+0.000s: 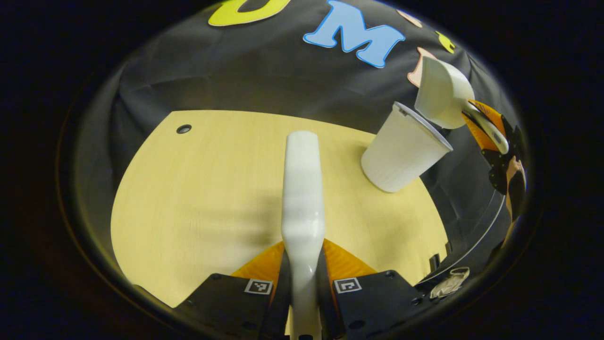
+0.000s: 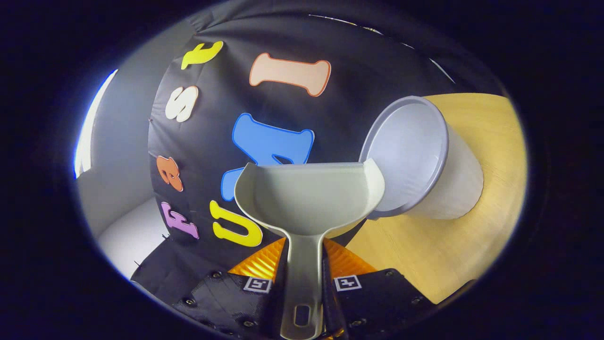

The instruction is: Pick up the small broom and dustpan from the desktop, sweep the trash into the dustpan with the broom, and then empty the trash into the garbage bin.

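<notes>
Your left gripper [image 1: 303, 278] is clamped on the broom [image 1: 302, 189]; both fingers press the white handle from either side, and the handle runs straight up the middle of the left gripper view over the wooden desktop [image 1: 198, 189] (bristle end isn't visible from here, so I can't tell how it sits); the desktop has a small dark hole [image 1: 183, 128] near its far left corner. Your right gripper [image 2: 304, 283] is closed on the dustpan [image 2: 309, 198]; fingers squeeze the narrow handle, the scoop opens toward the camera in the right gripper view, and its pan looks bare inside. The garbage bin [image 2: 415, 160], a white cup-shaped tub with a greyish rim, stands on the desktop [image 2: 472, 245] at its far right side by the booth wall; in the right gripper view the dustpan's right corner overlaps the bin's rim, mouth of the bin facing you, interior looks plain (can't make out any trash inside). From the left gripper view you can see the same setup farther off: the dustpan is tipped above the bin's rim at upper right, with the other gripper and the hand [image 1: 514, 182] holding it just behind; whether pan and rim actually touch, can't tell. A crumpled clear scrap [image 1: 450, 282] lies off the desktop edge at lower right.
</notes>
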Motion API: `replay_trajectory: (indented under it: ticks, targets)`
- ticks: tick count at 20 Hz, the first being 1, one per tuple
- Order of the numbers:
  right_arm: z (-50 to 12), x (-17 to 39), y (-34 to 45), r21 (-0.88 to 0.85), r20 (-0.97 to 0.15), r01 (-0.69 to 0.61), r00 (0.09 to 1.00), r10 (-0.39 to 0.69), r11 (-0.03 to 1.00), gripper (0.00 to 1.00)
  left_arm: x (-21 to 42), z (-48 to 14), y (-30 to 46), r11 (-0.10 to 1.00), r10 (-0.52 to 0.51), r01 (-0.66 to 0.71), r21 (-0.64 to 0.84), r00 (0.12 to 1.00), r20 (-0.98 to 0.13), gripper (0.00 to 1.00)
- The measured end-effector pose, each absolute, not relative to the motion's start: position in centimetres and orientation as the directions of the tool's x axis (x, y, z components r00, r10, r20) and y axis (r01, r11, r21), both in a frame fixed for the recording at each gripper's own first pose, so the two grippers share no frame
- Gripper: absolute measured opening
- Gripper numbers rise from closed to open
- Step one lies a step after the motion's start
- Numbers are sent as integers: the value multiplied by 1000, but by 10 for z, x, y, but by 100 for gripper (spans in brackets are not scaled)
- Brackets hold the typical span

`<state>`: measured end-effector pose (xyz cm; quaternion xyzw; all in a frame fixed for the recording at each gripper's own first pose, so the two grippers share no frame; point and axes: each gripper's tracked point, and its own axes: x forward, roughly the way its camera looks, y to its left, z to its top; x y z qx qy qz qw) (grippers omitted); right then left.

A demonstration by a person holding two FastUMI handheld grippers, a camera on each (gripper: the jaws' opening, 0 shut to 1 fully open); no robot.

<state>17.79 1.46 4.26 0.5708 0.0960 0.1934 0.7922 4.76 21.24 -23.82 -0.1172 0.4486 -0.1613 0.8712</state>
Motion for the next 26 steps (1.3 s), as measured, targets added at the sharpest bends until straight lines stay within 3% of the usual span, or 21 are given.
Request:
replay_trajectory:
  ticks: [4, 9, 15, 26]
  targets:
    - [45, 154, 45, 852, 16, -250, 890, 456, 460, 34, 40, -241, 227, 923, -373, 148, -354, 560, -739, 35]
    - [35, 127, 81, 724, -56, -296, 875, 481, 622, 34, 32, -251, 253, 936, -332, 100, -339, 577, -746, 35]
    - [-19, 105, 98, 475, -213, -278, 884, 416, 835, 34, 20, -267, 280, 950, -285, 62, -306, 576, -767, 33]
    - [-148, 85, 116, 249, -468, -160, 843, 263, 955, 34, 7, -313, 295, 966, -248, 67, -250, 513, -822, 35]
